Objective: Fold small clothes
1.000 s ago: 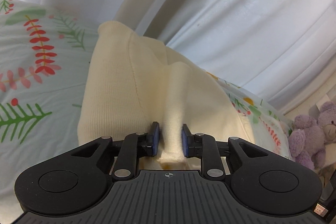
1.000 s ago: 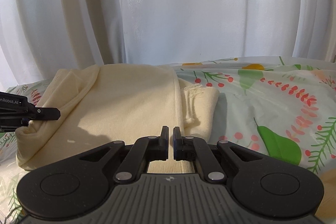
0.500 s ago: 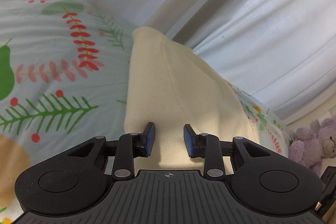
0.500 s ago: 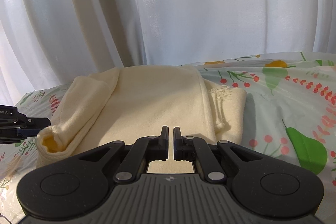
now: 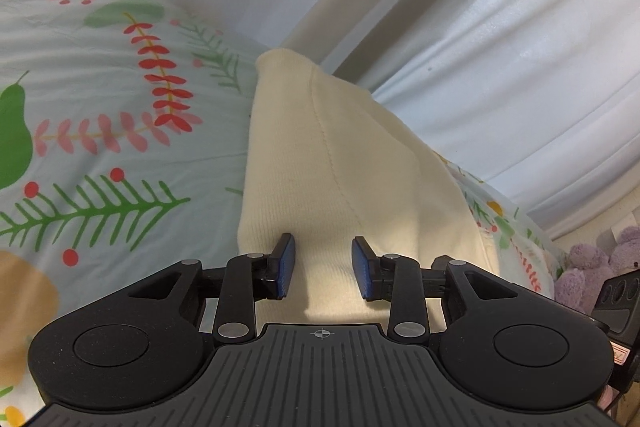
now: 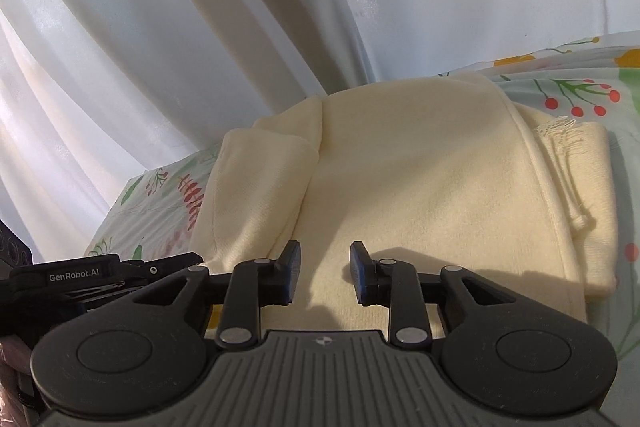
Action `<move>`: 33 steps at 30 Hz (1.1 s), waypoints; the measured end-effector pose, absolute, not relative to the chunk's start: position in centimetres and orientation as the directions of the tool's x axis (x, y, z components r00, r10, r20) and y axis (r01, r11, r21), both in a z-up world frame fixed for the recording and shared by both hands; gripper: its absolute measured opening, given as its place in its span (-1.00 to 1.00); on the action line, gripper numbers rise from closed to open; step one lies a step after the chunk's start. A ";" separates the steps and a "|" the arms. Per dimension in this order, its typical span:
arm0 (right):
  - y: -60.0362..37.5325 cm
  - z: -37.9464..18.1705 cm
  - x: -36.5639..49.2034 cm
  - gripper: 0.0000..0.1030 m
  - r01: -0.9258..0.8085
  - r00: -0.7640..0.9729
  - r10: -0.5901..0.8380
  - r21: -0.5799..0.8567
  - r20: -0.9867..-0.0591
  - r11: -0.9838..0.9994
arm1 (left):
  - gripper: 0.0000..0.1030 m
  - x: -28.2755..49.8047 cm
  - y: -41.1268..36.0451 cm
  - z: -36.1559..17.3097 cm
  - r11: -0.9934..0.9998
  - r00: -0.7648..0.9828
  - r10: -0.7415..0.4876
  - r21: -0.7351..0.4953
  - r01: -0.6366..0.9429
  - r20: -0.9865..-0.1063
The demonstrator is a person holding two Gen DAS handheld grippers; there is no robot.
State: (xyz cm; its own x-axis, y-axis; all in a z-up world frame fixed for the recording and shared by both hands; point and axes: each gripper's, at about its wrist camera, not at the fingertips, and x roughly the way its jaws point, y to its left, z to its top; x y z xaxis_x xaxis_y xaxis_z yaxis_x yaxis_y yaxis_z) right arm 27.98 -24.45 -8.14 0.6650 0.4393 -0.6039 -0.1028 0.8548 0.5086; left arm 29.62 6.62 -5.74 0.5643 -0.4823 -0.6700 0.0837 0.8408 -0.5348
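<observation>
Here the cream-coloured knitted garment (image 5: pixel 352 163) lies folded on the pale bedsheet printed with red berries, green ferns and pears (image 5: pixel 100 115), and both grippers sit at its near edge. In the left wrist view the left gripper (image 5: pixel 323 269) has its blue-padded fingers (image 5: pixel 285 270) spread apart, with the ribbed cream fabric showing in the gap between them; the pads look clear of the cloth on either side, gripping nothing. A sewn seam runs up the garment away from the gripper toward its far rounded corner. The sheet stretches off to the left of the garment, and white pleated curtains (image 5: pixel 500 47) hang behind it. A purple plush teddy bear (image 5: pixel 600 263) sits at the far right edge.

In the right wrist view the right gripper (image 6: pixel 323 273) is likewise spread wide, its fingers (image 6: pixel 289 275) hovering over the near part of the same garment (image 6: pixel 420 187), which fills the middle of the frame. A sleeve-like flap is folded over on the garment's left side, and a frayed cream edge shows at the right. The left gripper's black body (image 6: pixel 100 277), marked GenRobot.AI, appears at the lower left, just beside the garment's left fold. The curtains (image 6: pixel 200 7) fill the background.
</observation>
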 end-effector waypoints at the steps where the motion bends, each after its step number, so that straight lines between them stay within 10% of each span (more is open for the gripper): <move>1: -24.3 -8.1 28.2 -0.45 -0.108 0.661 0.445 0.511 -0.604 0.853 | -0.09 29.5 6.8 -5.5 0.842 0.567 -0.479 -0.533 0.082 -0.670; 20: -25.0 -10.8 33.7 0.04 -0.058 0.555 0.669 0.779 -0.494 0.624 | 0.06 31.1 10.2 -7.5 0.842 0.594 -0.398 -0.535 -0.066 -0.699; 33: -22.6 -10.8 34.7 -0.74 -0.112 0.558 0.634 0.708 -0.536 0.697 | 0.07 31.3 9.3 -7.2 0.846 0.583 -0.421 -0.533 -0.024 -0.695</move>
State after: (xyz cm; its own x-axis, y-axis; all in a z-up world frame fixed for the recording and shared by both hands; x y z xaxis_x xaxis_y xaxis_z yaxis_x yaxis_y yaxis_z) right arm 34.72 -22.62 -10.79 0.5579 0.6337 -0.5359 -0.1121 0.6974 0.7079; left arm 31.25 9.28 -7.17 0.5825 -0.4212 -0.6952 -0.0240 0.8460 -0.5326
